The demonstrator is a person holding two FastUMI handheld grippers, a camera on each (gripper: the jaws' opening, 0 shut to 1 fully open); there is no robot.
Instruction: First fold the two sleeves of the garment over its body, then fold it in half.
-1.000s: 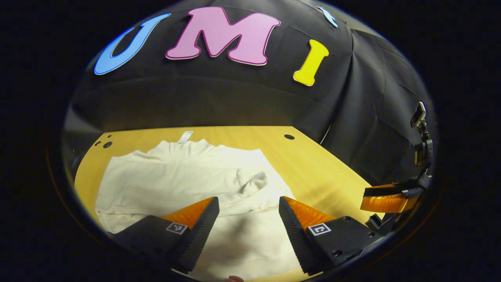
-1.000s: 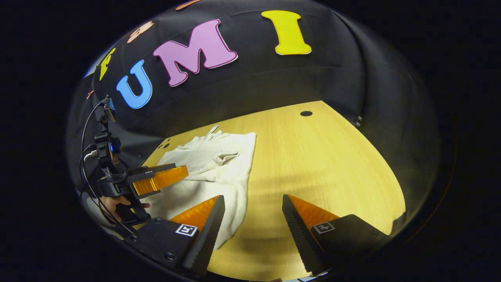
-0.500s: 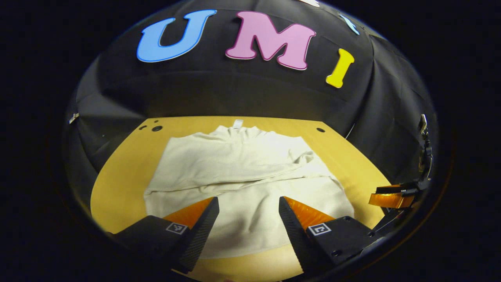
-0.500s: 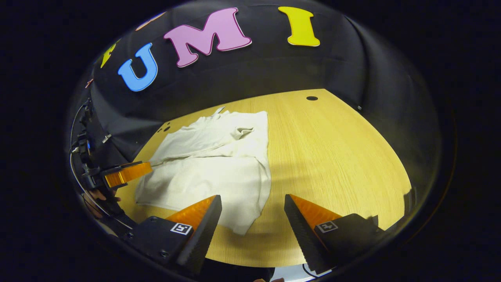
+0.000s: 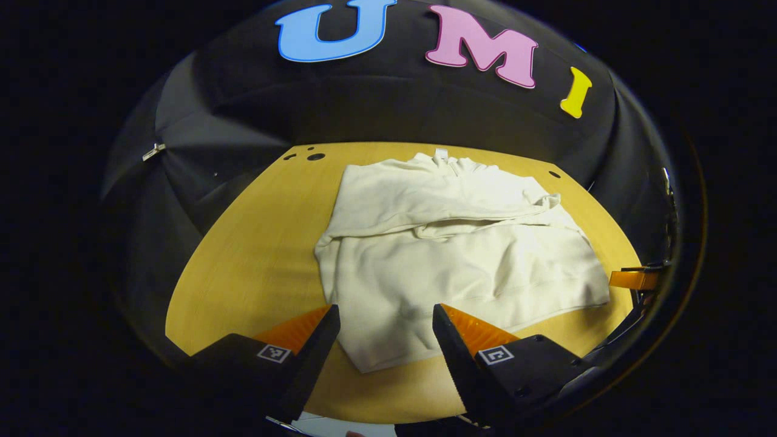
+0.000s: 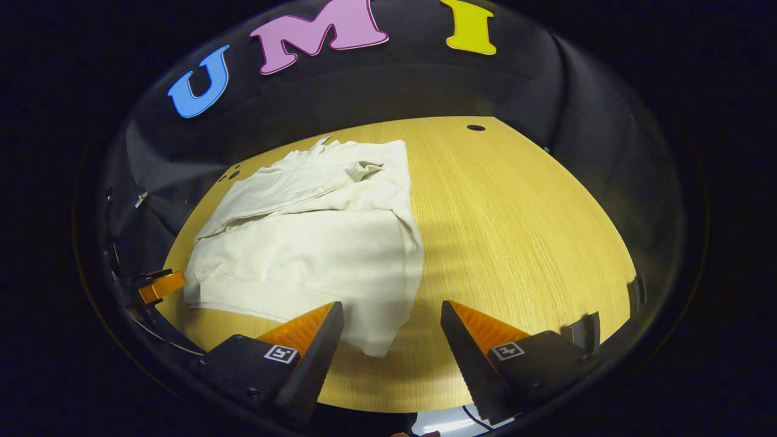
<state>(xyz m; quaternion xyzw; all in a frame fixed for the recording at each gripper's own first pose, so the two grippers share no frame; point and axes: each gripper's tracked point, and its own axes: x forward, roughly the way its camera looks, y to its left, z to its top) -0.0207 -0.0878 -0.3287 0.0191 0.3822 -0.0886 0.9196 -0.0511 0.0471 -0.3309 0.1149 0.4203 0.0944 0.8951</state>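
Between the spread fingers of the left gripper the near left corner of the garment is framed, and nothing is held; the jaws stand wide. The right gripper is likewise seen wide and empty, with the garment's near right corner lying between its fingers. Both are held above the near edge of the table, apart from the cloth.

The garment is spread on the table towards the far side, collar away from the person. Both sleeves appear to be laid across the body, so the first step is judged done. The fold in half is not yet made, since the hem is seen lying flat at the near edge.

Compared with a second ago, both grippers have been drawn back and raised: much more of the table and garment is now taken in, and each gripper has slipped to the edge of the other's view.
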